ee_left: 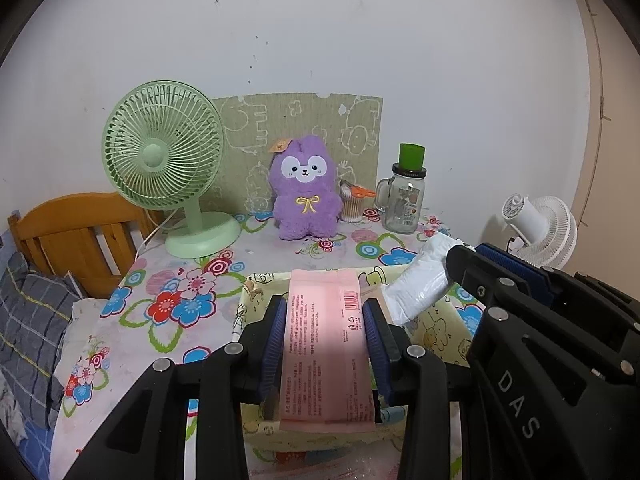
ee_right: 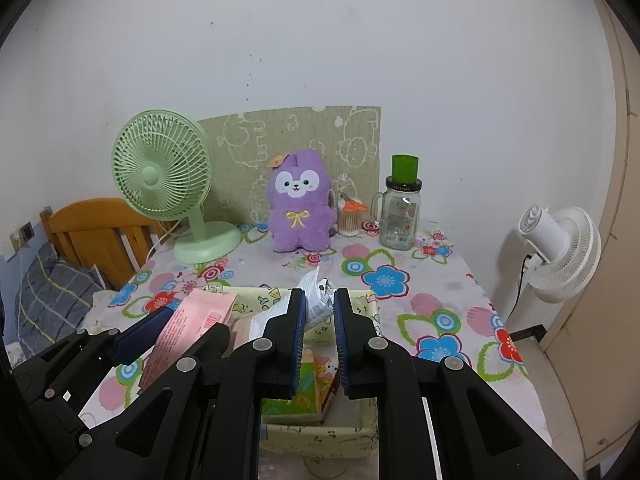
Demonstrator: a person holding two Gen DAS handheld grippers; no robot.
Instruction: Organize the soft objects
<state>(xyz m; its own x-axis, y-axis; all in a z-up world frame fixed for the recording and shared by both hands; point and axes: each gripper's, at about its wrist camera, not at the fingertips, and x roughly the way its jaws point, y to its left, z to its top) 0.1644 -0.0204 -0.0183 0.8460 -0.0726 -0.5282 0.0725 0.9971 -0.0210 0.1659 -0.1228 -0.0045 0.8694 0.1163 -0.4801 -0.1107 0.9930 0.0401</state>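
Left fingers (ee_left: 325, 322) clamped on pink pack (ee_left: 324, 344), right fingers (ee_right: 320, 312) pinching seemingly white packet (ee_right: 316, 300)

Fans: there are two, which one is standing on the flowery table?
The green fan stands on the flowery table, left of the purple plush toy. The white fan is off the table, on the right side.

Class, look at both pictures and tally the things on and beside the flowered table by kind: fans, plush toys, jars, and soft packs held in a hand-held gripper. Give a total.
Fans: 2, the green fan and the white fan
Plush toys: 1, the purple plush
Jars: 1, the glass jar
Held soft packs: 2, the pink pack and the white pack
Total: 6
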